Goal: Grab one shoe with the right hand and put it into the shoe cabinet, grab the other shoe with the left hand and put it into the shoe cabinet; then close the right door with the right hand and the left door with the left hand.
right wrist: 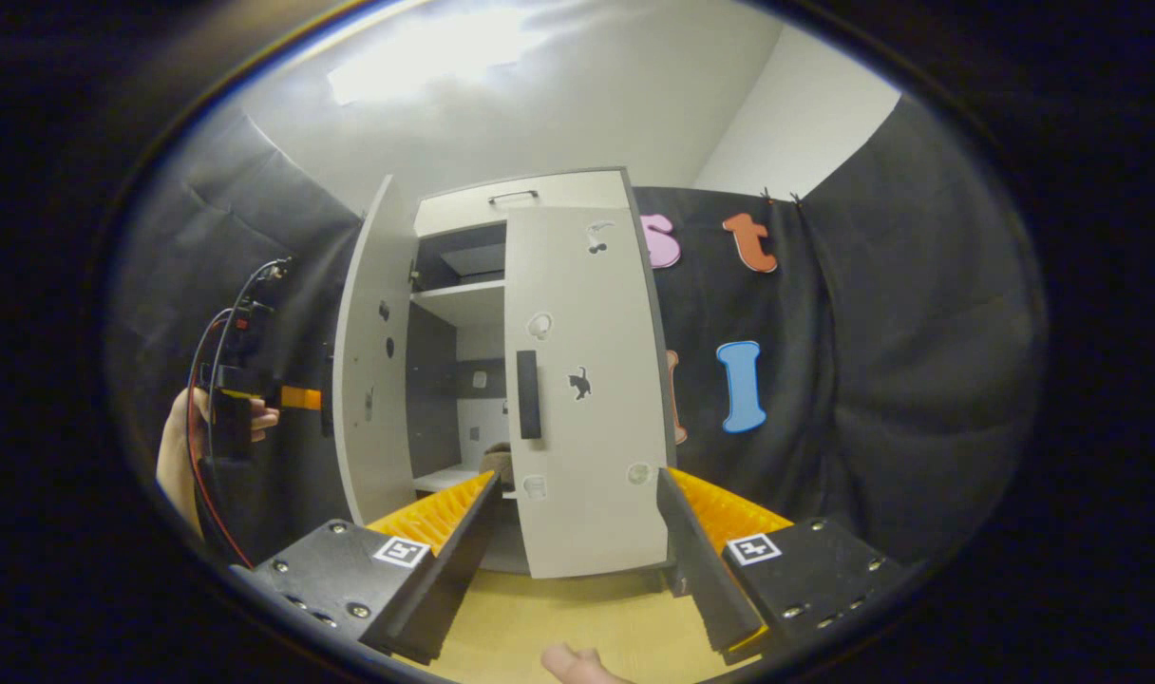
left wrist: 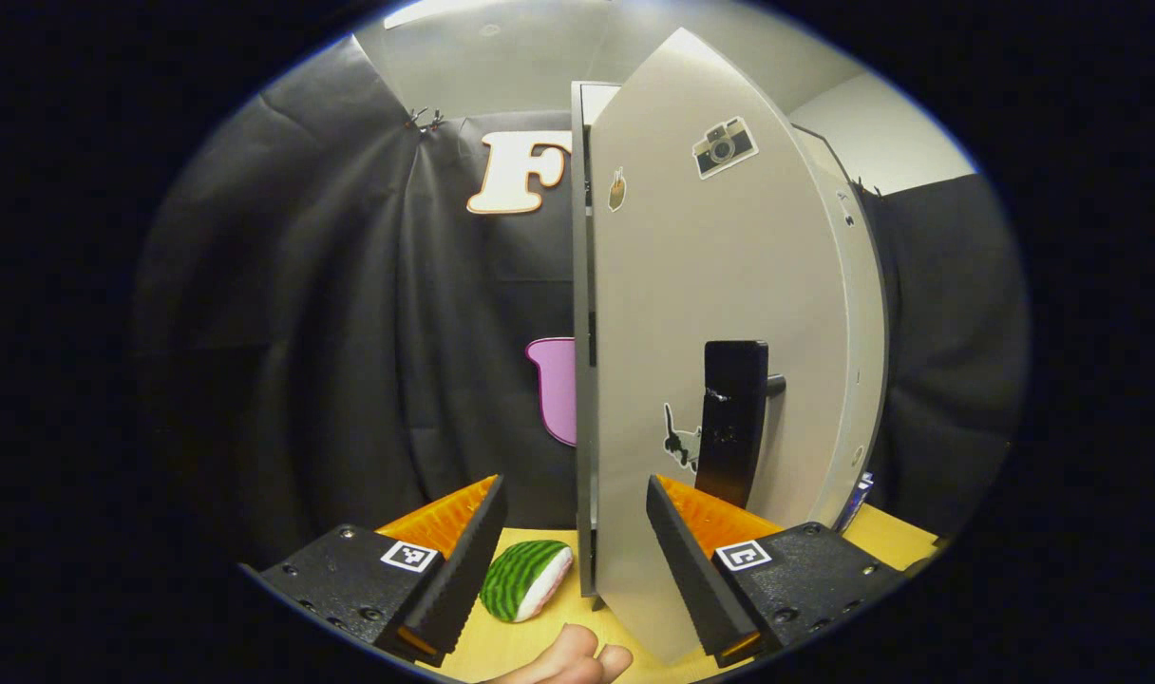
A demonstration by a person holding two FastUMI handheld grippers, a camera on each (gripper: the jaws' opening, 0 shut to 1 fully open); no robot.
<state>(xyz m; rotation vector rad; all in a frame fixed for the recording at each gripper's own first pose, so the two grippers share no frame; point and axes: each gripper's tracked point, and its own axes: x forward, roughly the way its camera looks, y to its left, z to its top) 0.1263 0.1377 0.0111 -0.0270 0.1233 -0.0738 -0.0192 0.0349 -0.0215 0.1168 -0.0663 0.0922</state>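
Left gripper (left wrist: 573, 546): 2 wedge-shaped fingers, ribbed on the inner faces; black blocky bases; each base carries 1 square black-and-white marker; small round screws along the base edges.
Right gripper (right wrist: 577, 541): same build; 2 tapered fingers with ribbed faces; 1 square marker per base; screws near the corners.
Left gripper seen from the right gripper view: dark boxy body; red and black cables loop over it.
Hand (right wrist: 180, 446): bare; no sleeve visible.
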